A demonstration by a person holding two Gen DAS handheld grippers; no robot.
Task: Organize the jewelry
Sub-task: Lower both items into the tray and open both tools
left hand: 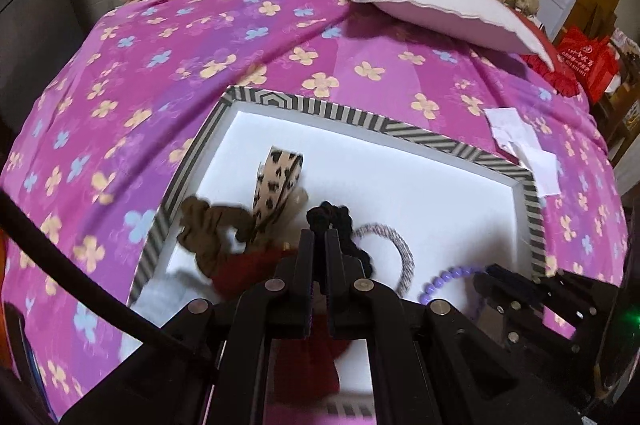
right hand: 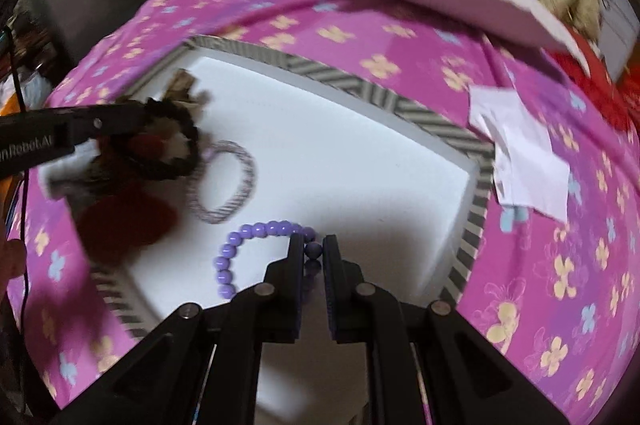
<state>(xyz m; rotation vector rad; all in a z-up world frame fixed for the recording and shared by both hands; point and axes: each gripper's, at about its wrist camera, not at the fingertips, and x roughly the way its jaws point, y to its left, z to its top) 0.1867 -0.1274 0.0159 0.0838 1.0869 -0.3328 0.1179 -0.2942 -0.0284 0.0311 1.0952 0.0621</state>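
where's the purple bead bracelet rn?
Purple bead bracelet: right wrist view, low centre, pinched in the right gripper over the white tray, just below the grey hair tie.

In the right wrist view, pale lettering runs along the black body of the left gripper (right hand: 144, 117); it is cut off at the frame edge and reads "n Robot.AI". In the left wrist view, the red bag (left hand: 588, 61) carries white print too blurred to read.
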